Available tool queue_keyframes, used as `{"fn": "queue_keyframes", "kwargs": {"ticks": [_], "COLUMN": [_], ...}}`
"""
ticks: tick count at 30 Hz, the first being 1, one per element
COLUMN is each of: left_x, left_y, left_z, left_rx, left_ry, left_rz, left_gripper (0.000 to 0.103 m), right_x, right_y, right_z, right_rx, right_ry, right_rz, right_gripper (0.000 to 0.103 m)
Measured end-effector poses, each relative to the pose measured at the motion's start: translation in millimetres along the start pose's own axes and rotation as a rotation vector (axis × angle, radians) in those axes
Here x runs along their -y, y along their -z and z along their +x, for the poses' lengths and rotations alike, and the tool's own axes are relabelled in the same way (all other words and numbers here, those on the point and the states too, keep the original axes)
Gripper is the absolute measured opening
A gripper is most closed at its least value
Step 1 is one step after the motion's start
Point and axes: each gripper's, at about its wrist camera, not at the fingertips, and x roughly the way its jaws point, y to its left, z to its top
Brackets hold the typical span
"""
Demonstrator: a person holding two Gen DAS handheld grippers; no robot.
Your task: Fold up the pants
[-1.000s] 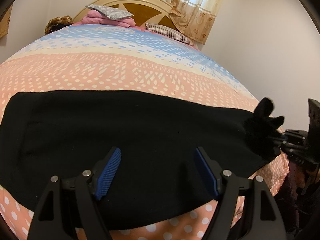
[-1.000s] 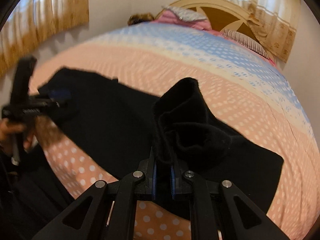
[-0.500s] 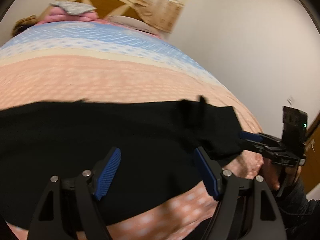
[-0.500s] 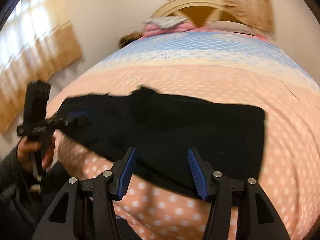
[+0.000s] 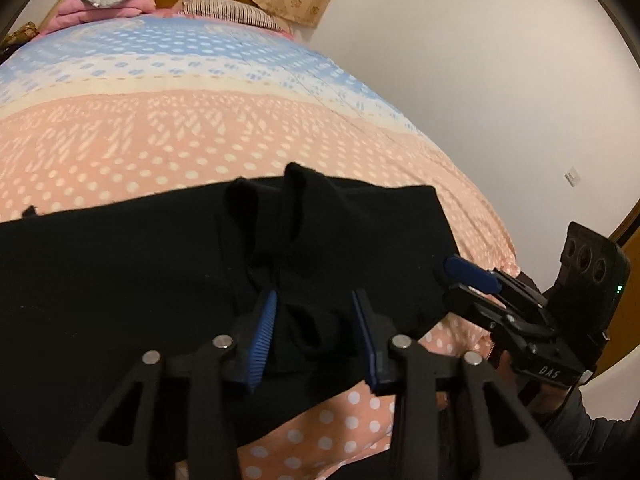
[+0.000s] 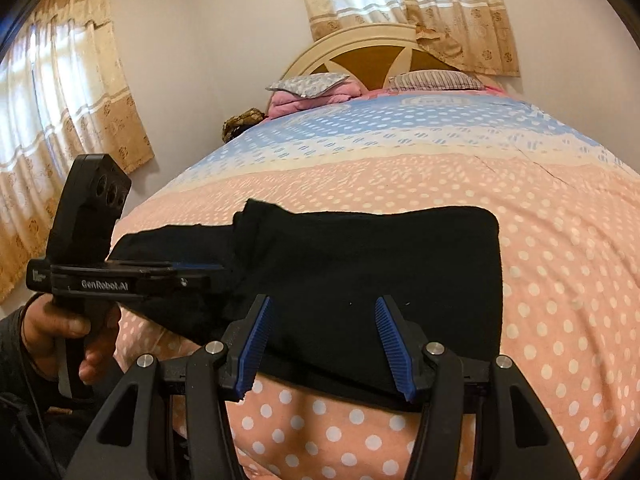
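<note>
The left gripper [image 5: 314,332] is standing partly open at the near edge of the black pants [image 5: 120,280], with a raised bunch of cloth sitting between its blue pads [image 5: 262,336]; the pads are not pressing together, so it is framing the fabric rather than holding it. The right gripper [image 6: 326,344] is standing wide open and holding nothing, its fingers hovering over the near edge of the pants' doubled end. The pants are lying across the foot of the bed [image 6: 400,152], on the pink dotted part of the bedspread, with one end already turned back over the rest, judging by the thicker, rumpled layer.

The step in hand appears to be taking hold of the folded edge for the next fold. To do this well, the left gripper should be gathering every layer of the bunch before closing, since a pinch on the top layer alone would pull the fold apart. The right gripper would do best by gripping the same edge further along, so both lift evenly and the cloth stays flat rather than twisting. The rumpled ridge near the middle will probably need smoothing.

Counted: one pair of pants, two grippers, one bed, two curtains [image 6: 60,120] in the right view, and a small pile of pillows [image 6: 308,82] at the headboard [image 6: 360,52].
</note>
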Motion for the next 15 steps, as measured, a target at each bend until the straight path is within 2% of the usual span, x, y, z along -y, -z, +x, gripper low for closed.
{"fn": "queue_keyframes", "kwargs": {"ticks": [3, 4, 5, 9, 13, 15], "left_x": [-6, -7, -6, -16, -16, -14], "left_y": [-2, -1, -2, 4, 1, -4], "left_z": [6, 4, 5, -9, -16, -18], "left_rx": [-0.011, -0.006, -0.005, 0.019, 0.058, 0.091], "left_ry": [0.002, 0.002, -0.006, 0.029, -0.013, -0.015], "left_rz": [-0.051, -0.059, -0.055, -0.098, -0.069, -0.068], "left_gripper": [0.037, 0.026, 0.007, 0.006, 0.006, 0.011], "right_x": [10, 13, 16, 32, 42, 42], "right_y": [0, -1, -1, -3, -4, -4], "right_z": [-5, -7, -9, -14, -18, -19], "right_rx": [0.022, 0.036, 0.050, 0.096, 0.127, 0.130], "right_ry": [-0.005, 0.003, 0.011, 0.030, 0.044, 0.048], "right_rz": [0.047, 0.062, 0.073, 0.153, 0.212, 0.216], "right_gripper": [0.055, 0.055, 0.055, 0.055, 0.055, 0.055]}}
